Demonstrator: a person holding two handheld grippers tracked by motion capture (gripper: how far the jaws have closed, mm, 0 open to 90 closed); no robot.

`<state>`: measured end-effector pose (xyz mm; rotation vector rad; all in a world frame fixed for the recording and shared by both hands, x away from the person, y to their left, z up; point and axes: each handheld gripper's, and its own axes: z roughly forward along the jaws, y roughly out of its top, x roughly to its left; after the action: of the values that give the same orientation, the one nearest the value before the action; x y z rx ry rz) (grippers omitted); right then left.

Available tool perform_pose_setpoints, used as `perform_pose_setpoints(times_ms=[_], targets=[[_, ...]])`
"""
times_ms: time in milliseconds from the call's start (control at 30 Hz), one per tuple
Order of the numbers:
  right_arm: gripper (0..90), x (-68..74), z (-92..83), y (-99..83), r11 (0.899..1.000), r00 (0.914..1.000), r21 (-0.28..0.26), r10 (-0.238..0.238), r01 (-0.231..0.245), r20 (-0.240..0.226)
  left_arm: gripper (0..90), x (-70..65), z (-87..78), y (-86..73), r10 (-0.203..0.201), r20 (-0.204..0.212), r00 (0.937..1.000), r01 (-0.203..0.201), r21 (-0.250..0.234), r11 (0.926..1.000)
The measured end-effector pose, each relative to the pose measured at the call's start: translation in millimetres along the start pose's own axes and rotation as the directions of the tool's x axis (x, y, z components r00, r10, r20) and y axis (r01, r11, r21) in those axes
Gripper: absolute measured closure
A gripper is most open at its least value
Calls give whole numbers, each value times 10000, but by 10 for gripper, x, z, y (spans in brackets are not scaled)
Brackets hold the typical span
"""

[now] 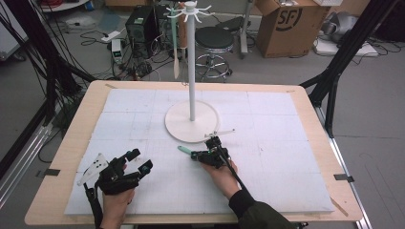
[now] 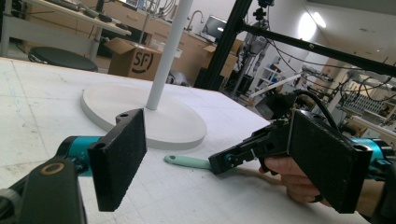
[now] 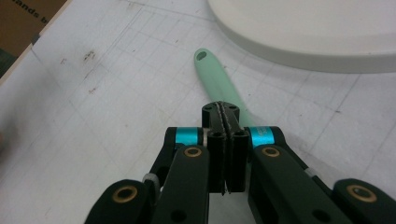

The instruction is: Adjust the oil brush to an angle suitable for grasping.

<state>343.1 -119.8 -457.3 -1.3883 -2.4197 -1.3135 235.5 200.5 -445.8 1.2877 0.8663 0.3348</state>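
Claws first: my right claw (image 1: 210, 155) is pressed closed above the mint-green handle (image 3: 215, 79), which lies flat on the counter (image 1: 267, 143) just beside the white stand base (image 1: 192, 120). My left claw (image 1: 137, 161) rests wide open near the counter's front edge, holding nothing.

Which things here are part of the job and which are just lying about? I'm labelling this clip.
In play:
- right hand-held gripper, shut on the mint-green utensil handle
- white hook stand, a utensil hanging on it
- left hand-held gripper, open, waiting

Lying about:
- cardboard box
- stool
- electronics and cables on the floor
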Motion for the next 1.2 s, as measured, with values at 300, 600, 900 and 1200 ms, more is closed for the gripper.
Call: perform_pose_setpoints(times_ms=[300, 600, 900, 1200], targets=[[895, -23, -2, 20, 9999, 9998, -53, 118, -117, 165, 212, -18, 30, -10, 576, -342, 9978, -565, 315, 9979], [895, -77, -183, 76, 9991, 9995, -336, 271, -266, 139, 212, 0, 53, -14, 531, -349, 9980, -519, 352, 9980], [894, -345, -473, 40, 9971, 9965, -308, 705, -691, 457, 212, -20, 47, -10, 523, -322, 9981, -512, 338, 9981], [894, -441, -538, -184, 9974, 9963, 163, 690, -699, 503, 212, -35, 46, -11, 529, -297, 9982, -519, 352, 9980]])
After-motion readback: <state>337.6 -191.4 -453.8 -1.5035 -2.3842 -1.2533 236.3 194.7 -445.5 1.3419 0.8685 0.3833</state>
